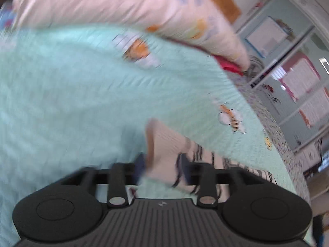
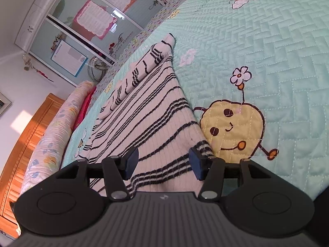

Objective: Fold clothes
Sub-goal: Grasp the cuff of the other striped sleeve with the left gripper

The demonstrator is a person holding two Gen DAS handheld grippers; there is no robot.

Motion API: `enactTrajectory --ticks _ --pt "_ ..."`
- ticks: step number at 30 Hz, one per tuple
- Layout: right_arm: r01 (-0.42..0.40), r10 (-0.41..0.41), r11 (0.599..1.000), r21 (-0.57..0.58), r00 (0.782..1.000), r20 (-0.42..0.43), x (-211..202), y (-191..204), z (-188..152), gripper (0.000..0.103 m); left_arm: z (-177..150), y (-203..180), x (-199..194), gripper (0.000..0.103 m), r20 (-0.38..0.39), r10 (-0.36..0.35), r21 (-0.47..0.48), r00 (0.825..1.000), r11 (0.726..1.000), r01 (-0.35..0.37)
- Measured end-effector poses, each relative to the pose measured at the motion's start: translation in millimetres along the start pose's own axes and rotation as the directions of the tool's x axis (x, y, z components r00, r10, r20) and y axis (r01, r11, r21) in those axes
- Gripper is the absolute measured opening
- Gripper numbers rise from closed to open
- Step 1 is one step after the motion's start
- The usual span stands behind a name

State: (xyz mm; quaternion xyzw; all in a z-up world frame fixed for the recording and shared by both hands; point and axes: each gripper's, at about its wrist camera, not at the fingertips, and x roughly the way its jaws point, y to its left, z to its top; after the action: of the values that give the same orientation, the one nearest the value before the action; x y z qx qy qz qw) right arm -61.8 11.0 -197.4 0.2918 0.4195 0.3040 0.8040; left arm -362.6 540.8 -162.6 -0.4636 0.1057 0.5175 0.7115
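Observation:
A white knit garment with black stripes point(image 2: 144, 111) lies spread on the mint quilted bedspread point(image 2: 267, 41), one sleeve point(image 2: 141, 70) folded along its far side. My right gripper point(image 2: 163, 162) is open just above the garment's near hem, jaws wide apart, holding nothing. In the blurred left wrist view, my left gripper point(image 1: 162, 164) has its fingers on either side of a bunched cuff or edge of the striped garment point(image 1: 166, 144). The blur hides whether the pads press on it.
A floral pillow roll point(image 2: 51, 144) and a red cloth point(image 2: 86, 103) lie at the head of the bed by the wooden headboard point(image 2: 24, 144). A wardrobe with glass doors point(image 2: 86, 20) stands beyond the bed's edge. The pillow point(image 1: 123, 6) also shows in the left view.

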Motion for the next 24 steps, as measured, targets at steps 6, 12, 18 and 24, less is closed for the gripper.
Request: enactTrajectory --ticks 6,12,18,24 --pt "0.012 -0.011 0.999 -0.03 1.0 0.005 2 1 -1 0.055 -38 28 -9 0.071 0.022 -0.082 -0.098 0.996 0.992 0.084" --pt "0.036 -0.035 0.998 -0.058 0.999 0.011 9 5 -4 0.056 -31 9 8 0.084 0.039 -0.067 -0.214 0.997 0.974 0.074" --pt "0.056 -0.054 0.994 -0.094 0.998 0.022 11 8 -7 0.056 -12 -5 38 0.079 0.052 -0.051 -0.287 0.997 0.956 0.064" --pt "0.07 -0.067 0.991 -0.113 0.997 0.026 15 9 -8 0.057 1 1 56 0.007 0.012 -0.03 -0.292 0.999 0.956 0.032"
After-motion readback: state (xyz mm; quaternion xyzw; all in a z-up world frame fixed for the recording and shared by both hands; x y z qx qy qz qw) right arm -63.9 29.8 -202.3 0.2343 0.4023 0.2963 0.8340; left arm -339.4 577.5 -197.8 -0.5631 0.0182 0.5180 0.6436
